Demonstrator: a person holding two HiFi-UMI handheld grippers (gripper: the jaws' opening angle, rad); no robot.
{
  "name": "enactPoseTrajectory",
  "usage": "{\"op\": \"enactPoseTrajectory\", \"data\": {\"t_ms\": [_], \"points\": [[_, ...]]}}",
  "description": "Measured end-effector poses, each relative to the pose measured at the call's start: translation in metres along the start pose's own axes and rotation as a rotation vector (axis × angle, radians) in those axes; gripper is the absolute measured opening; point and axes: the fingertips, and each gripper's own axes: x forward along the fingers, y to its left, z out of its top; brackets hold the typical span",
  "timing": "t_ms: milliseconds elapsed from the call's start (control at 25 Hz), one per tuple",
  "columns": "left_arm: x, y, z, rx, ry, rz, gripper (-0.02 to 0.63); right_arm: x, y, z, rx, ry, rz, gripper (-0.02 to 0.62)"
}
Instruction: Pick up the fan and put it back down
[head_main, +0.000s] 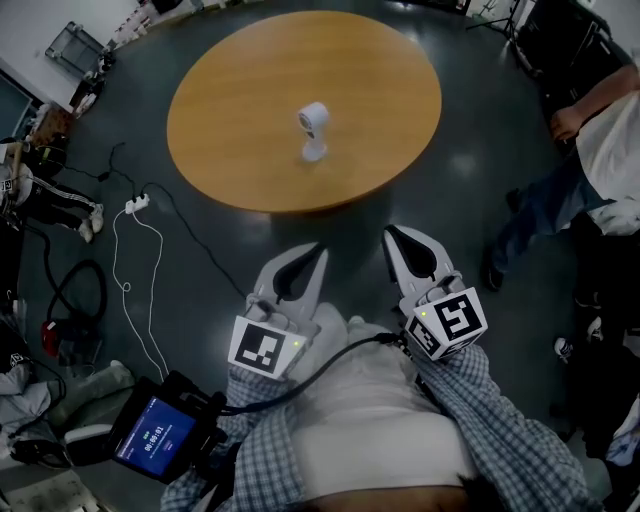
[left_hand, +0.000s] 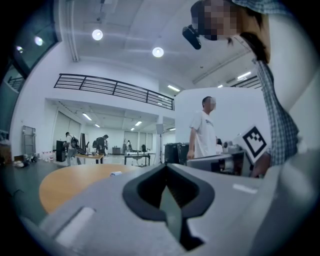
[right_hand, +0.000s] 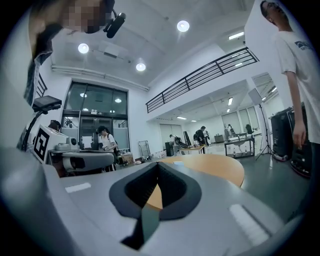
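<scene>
A small white fan (head_main: 313, 130) stands upright near the middle of the round wooden table (head_main: 240, 100). Both grippers hang close to my body, short of the table's near edge and well apart from the fan. My left gripper (head_main: 318, 251) has its jaws together with nothing between them. My right gripper (head_main: 392, 234) is likewise shut and empty. In the left gripper view the jaws (left_hand: 166, 166) meet at the tips, and the fan (left_hand: 115, 173) is a tiny white shape on the tabletop (left_hand: 70, 182). The right gripper view shows the closed jaws (right_hand: 158, 164) before the table (right_hand: 220, 167).
A person in a white shirt (head_main: 600, 150) stands on the floor right of the table. Cables and a power strip (head_main: 137, 204) lie on the dark floor at the left. A device with a lit screen (head_main: 155, 435) hangs at my lower left.
</scene>
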Motion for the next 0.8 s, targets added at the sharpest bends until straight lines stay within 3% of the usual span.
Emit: {"op": "enactPoseTrajectory", "data": {"t_ms": [560, 800], "points": [[0.012, 0.001, 0.012, -0.007, -0.002, 0.022, 0.000, -0.005, -0.012, 0.015, -0.012, 0.021, 0.006, 0.002], [0.042, 0.074, -0.002, -0.027, 0.005, 0.028, 0.000, 0.076, -0.021, 0.007, -0.034, 0.038, 0.035, 0.002]]}}
